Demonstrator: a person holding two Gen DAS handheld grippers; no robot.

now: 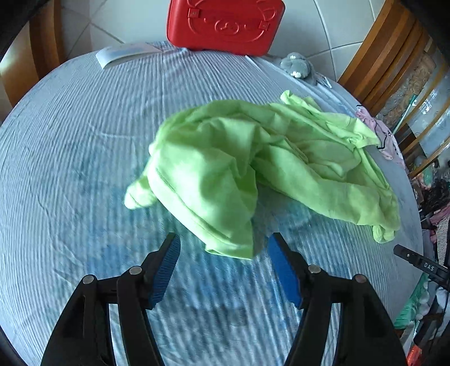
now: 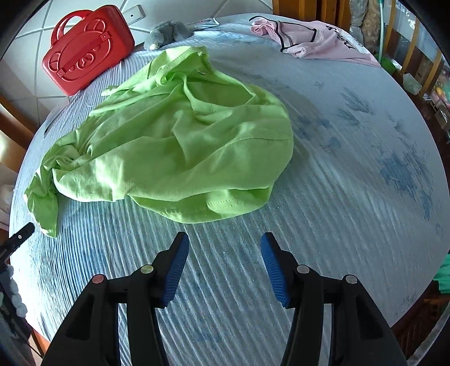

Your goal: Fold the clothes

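Note:
A crumpled lime-green shirt (image 1: pixel 253 166) lies in a heap on the blue striped bed cover (image 1: pixel 70 169); it also shows in the right wrist view (image 2: pixel 174 146). My left gripper (image 1: pixel 225 239) is open, its blue pads either side of the shirt's near hem, just above it. My right gripper (image 2: pixel 223 242) is open and empty, a short way in front of the shirt's near hem. A pink garment (image 2: pixel 312 39) lies crumpled at the far edge of the bed; it also shows at the right edge in the left wrist view (image 1: pixel 379 132).
A red plastic case (image 1: pixel 225 25) stands at the far edge, also in the right wrist view (image 2: pixel 87 48). A grey plush toy (image 1: pixel 298 64) lies beside it. A white flat object (image 1: pixel 123 52) lies at the far left. Wooden furniture (image 1: pixel 393 56) stands at the right.

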